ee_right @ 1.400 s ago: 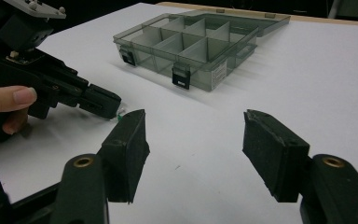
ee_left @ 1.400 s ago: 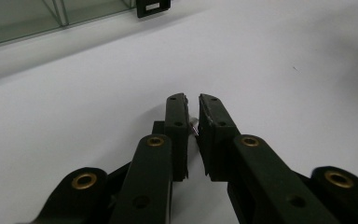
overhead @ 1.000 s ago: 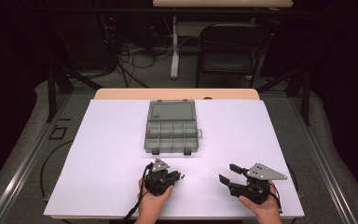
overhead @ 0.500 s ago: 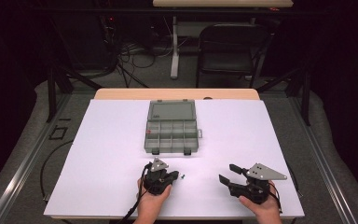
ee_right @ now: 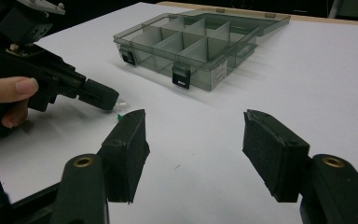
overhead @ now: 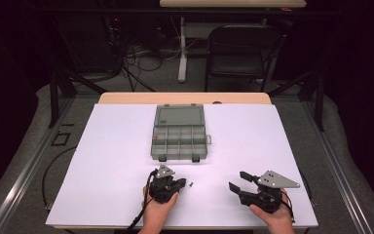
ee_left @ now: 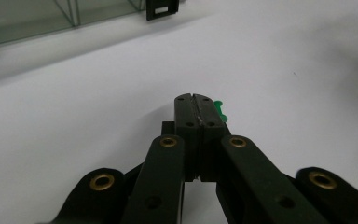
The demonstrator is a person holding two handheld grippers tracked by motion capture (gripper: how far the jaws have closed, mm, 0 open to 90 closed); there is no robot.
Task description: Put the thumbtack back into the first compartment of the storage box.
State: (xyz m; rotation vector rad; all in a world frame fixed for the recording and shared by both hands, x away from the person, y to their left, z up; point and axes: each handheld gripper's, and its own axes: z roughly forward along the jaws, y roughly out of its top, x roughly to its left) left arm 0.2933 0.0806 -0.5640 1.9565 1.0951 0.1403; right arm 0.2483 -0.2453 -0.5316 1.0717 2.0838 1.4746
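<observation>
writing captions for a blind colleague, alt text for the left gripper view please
The left gripper has its two black fingers shut flat together above a white table, with a small green plastic piece peeking out right of their tips. A translucent grey compartment box with a black latch sits at the top edge.

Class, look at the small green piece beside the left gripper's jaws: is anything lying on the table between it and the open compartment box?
Nothing visible. The green piece lies beside the shut left gripper, and a bare stretch of white table runs from there to the compartment box, whose lid is open.
</observation>
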